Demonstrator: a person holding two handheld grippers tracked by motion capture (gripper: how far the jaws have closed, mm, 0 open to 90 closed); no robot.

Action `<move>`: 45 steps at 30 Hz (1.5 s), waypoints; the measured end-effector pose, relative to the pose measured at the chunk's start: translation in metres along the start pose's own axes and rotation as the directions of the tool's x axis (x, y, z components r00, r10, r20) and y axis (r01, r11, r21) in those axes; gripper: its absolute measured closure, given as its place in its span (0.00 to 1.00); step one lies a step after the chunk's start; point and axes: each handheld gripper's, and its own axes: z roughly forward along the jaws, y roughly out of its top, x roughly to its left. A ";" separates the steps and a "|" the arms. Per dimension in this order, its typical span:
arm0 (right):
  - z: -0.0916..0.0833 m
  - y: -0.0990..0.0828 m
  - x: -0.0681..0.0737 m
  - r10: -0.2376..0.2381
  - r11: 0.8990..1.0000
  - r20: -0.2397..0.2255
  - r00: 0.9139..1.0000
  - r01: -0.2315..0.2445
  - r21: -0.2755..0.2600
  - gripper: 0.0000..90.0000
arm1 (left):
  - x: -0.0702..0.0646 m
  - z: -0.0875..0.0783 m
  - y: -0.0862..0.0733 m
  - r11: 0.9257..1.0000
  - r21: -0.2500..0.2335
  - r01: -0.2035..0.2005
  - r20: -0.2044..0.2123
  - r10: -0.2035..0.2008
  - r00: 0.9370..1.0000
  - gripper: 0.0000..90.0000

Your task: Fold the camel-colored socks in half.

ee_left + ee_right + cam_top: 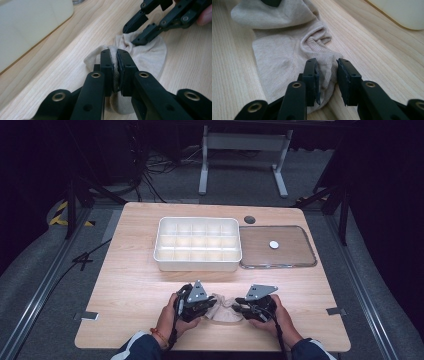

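A beige sock (226, 312) lies crumpled on the wooden table (125, 285) near its front edge, between my two grippers. My left gripper (212, 305) is shut on one end of it; in the left gripper view its jaws (117, 56) pinch a thin ridge of the sock (150, 55). My right gripper (236, 308) holds the other end. In the right gripper view its jaws (326, 65) stand a little apart, and a thick fold of the sock (279, 50) fills the gap and touches both pads. The left gripper view shows the right gripper (130, 35) biting the gathered cloth.
A white compartment box (197, 265) stands at mid-table, beyond the grippers. Its clear lid (300, 247) lies flat to the right with a small white disc (273, 244) on it. A round cable hole (249, 219) is behind them. A table frame (245, 150) stands on the floor beyond.
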 end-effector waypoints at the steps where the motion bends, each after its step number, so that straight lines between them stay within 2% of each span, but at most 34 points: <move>1: 0.000 0.000 0.000 0.000 1.000 0.002 1.000 0.000 0.001 0.78 | -0.001 0.001 0.002 1.000 0.005 -0.012 -0.002 0.012 1.000 0.93; 7: 0.000 0.000 -0.001 -0.003 1.000 -0.012 1.000 0.003 0.000 0.80 | -0.003 0.010 0.009 1.000 0.008 0.004 -0.006 -0.004 1.000 0.93; 12: 0.000 0.000 -0.001 0.007 1.000 -0.022 1.000 -0.007 -0.002 0.82 | -0.010 0.020 0.015 1.000 0.008 0.026 -0.006 -0.025 1.000 0.94; 20: 0.000 -0.001 -0.002 0.006 1.000 -0.024 1.000 -0.006 -0.001 0.84 | -0.016 0.031 0.018 0.999 0.017 0.028 -0.008 -0.028 1.000 0.93; 25: 0.000 -0.001 -0.003 0.034 0.999 -0.033 0.999 -0.034 0.005 0.85 | -0.020 0.037 0.020 0.999 0.021 0.030 -0.002 -0.030 1.000 0.93; 26: 0.000 -0.001 -0.004 0.034 0.999 -0.034 0.999 -0.034 0.006 0.85 | -0.021 0.038 0.021 1.000 0.017 0.017 -0.002 -0.017 1.000 0.92; 28: 0.000 -0.001 -0.004 0.039 0.999 -0.038 0.999 -0.038 0.007 0.85 | -0.023 0.038 0.022 1.000 0.012 0.017 0.000 -0.017 1.000 0.84; 30: 0.000 -0.001 -0.004 0.042 0.999 -0.042 0.998 -0.041 0.008 0.85 | -0.022 0.033 0.025 1.000 -0.024 0.003 0.041 -0.002 0.999 0.73; 31: 0.000 -0.001 -0.004 0.041 0.999 -0.042 0.998 -0.041 0.010 0.85 | -0.020 0.027 0.026 0.999 -0.037 -0.015 0.055 0.017 0.998 0.68; 33: -0.001 0.000 -0.004 0.038 0.999 -0.039 0.999 -0.037 0.017 0.86 | -0.018 0.016 0.027 0.998 -0.060 -0.013 0.070 0.017 0.997 0.63; 35: -0.001 0.000 -0.005 0.043 0.999 -0.043 0.998 -0.042 0.016 0.86 | -0.011 0.001 0.026 0.997 -0.077 -0.010 0.068 0.016 0.998 0.59; 38: -0.001 0.000 -0.005 0.044 0.999 -0.042 0.998 -0.043 0.016 0.86 | 0.000 -0.019 0.020 0.996 -0.090 0.023 0.047 -0.019 0.999 0.59; 40: -0.001 0.000 -0.005 0.044 0.999 -0.040 0.998 -0.043 0.018 0.86 | 0.006 -0.026 0.012 0.997 -0.073 0.025 0.043 -0.022 0.999 0.66; 42: -0.001 0.000 -0.005 0.043 0.999 -0.039 0.998 -0.042 0.020 0.86 | 0.009 -0.025 0.003 0.999 -0.048 0.016 0.063 -0.013 0.998 0.75; 45: -0.001 0.000 -0.005 0.046 0.999 -0.040 0.998 -0.045 0.018 0.86 | 0.008 -0.012 -0.007 1.000 0.007 -0.001 0.107 0.000 0.994 0.85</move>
